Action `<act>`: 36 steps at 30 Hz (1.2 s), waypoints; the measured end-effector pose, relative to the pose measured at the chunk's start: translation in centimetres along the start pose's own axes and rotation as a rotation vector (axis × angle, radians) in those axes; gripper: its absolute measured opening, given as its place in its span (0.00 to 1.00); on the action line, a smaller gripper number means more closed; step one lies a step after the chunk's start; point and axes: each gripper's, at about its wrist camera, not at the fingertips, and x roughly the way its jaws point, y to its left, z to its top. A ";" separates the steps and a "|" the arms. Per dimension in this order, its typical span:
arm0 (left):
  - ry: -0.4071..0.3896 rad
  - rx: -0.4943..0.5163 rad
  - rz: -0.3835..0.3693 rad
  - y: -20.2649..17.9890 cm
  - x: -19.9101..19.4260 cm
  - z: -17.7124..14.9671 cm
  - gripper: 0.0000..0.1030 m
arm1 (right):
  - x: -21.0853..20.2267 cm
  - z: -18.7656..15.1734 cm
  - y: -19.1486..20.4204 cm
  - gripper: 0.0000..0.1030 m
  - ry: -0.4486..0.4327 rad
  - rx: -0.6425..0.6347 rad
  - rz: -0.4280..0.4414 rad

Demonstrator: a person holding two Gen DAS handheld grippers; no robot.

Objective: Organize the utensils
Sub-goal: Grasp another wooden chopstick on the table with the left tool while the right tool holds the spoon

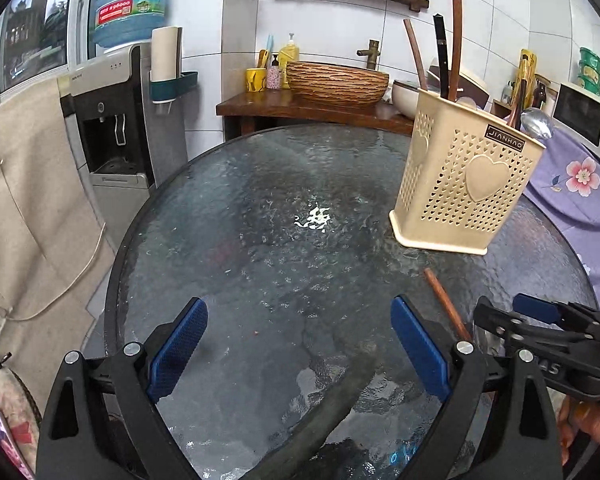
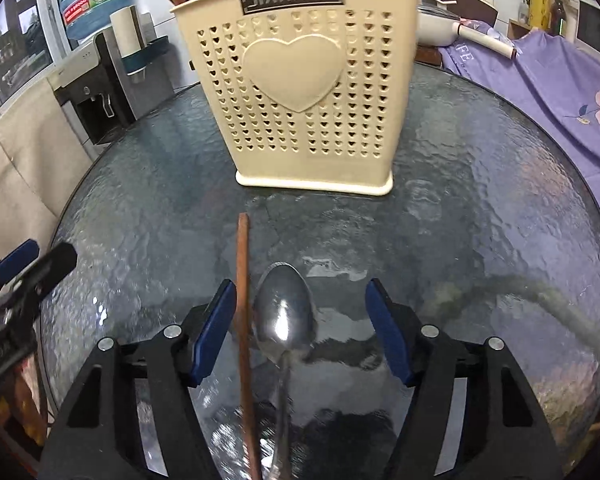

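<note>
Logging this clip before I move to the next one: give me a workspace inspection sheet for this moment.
Surface: round textured glass table, dark rim, glare spots.
Job's things: cream perforated utensil holder upright, chopsticks and a spoon already in it; loose brown chopstick and metal spoon lying side by side on the glass.
Clutter: nothing seen.
Grippers: right tongs open, straddling chopstick and spoon, pads not touching either; left tongs open over bare glass, nothing between them.
Cables: nothing seen on the table.
Surroundings: water dispenser, basin, microwave, purple floral cloth.
</note>
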 end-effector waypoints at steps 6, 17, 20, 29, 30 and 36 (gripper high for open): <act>0.001 0.011 -0.013 0.0 0.0 -0.1 0.88 | 1.3 0.3 0.8 0.51 0.024 -0.017 -0.048; 0.029 0.040 -0.044 -1.5 0.9 -0.3 0.88 | 0.1 -1.0 -1.0 0.37 0.048 -0.070 -0.037; 0.047 0.063 -0.067 -2.7 1.3 -0.4 0.88 | -0.1 -1.1 -2.1 0.37 0.051 -0.051 -0.004; 0.158 0.121 -0.192 -7.4 3.4 0.3 0.69 | -2.2 -0.9 -6.8 0.37 -0.001 0.025 -0.003; 0.166 0.126 -0.203 -7.9 3.6 0.3 0.66 | -2.3 -1.0 -7.1 0.37 -0.004 0.027 -0.008; 0.207 0.150 -0.207 -11.0 5.0 0.1 0.55 | -2.7 -1.5 -8.6 0.37 -0.016 0.044 -0.031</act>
